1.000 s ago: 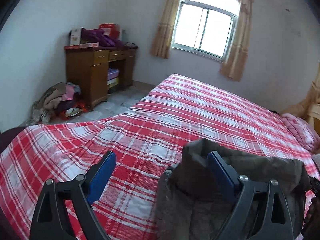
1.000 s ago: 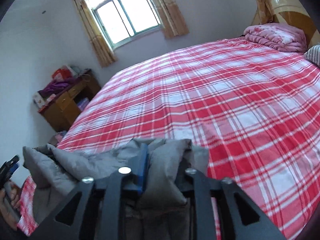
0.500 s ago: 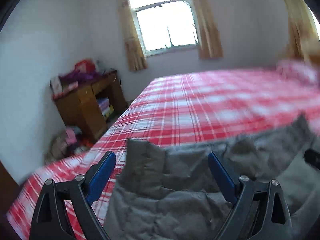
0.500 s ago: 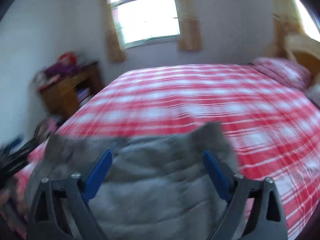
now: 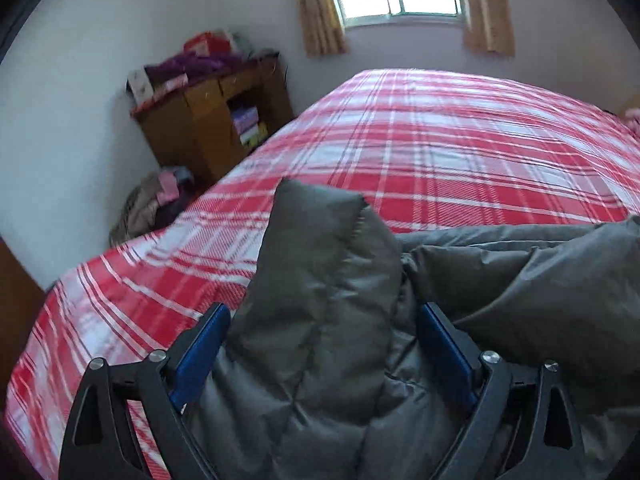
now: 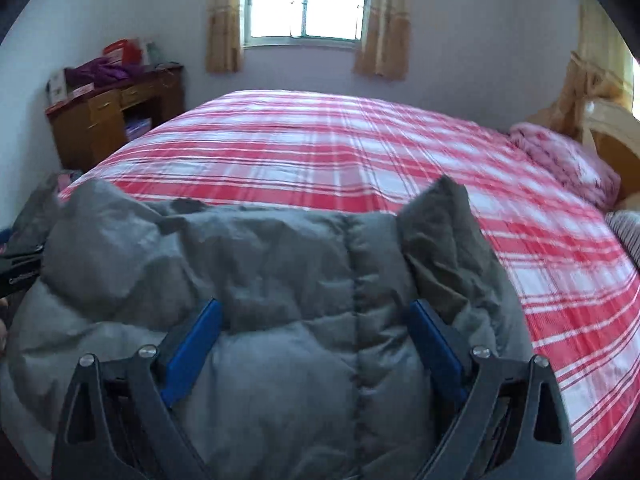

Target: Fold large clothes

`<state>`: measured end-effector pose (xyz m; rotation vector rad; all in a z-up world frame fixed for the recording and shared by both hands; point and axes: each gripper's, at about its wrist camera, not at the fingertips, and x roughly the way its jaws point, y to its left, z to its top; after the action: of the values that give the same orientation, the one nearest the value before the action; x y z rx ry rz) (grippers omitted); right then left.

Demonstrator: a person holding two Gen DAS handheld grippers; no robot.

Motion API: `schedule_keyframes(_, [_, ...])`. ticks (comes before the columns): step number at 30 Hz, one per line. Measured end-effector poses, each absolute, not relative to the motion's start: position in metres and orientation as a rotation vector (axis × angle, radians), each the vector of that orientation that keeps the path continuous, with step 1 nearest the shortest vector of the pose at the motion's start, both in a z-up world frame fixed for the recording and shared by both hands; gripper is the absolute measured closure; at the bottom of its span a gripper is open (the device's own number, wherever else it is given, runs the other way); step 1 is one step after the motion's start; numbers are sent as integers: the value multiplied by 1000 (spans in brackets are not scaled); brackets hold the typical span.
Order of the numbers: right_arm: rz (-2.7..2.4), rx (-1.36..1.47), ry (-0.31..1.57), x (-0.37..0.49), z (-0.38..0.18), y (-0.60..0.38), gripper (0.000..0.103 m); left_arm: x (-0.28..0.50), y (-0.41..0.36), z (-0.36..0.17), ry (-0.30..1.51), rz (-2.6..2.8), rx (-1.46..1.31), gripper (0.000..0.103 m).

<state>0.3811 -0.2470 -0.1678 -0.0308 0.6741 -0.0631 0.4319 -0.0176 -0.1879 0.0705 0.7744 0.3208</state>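
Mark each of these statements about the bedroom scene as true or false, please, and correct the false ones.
1. The grey padded jacket lies on a bed with a red and white checked cover. True.
2. The right gripper is clamped tightly on a thin fold of the jacket. False: its fingers stand wide apart, with the jacket lying between them.
3. The left gripper is also wide open, with the jacket between its fingers. True.
4. The window has no curtains. False: a tan curtain hangs on each side.
5. The wooden desk against the wall is bare on top. False: purple cloth and boxes are piled on it.
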Motion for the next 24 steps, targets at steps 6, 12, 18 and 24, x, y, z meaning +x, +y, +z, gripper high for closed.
schedule_keyframes(6, [-85,62,695,385,-178,-266,7,449,-10,-205,810,293,11,1])
schedule_keyframes(12, [-77,126,724,390,-184,-275,7,456,-9,-214,843,269,-31,1])
schedule_keyframes(18, [-86,121,754,393,-190,-272,6,459,-12,-218,856,278,-24,1])
schedule_keyframes(24, [-97,106,793,399,-195,-273,5,461,-13,-221,878,288,-7,1])
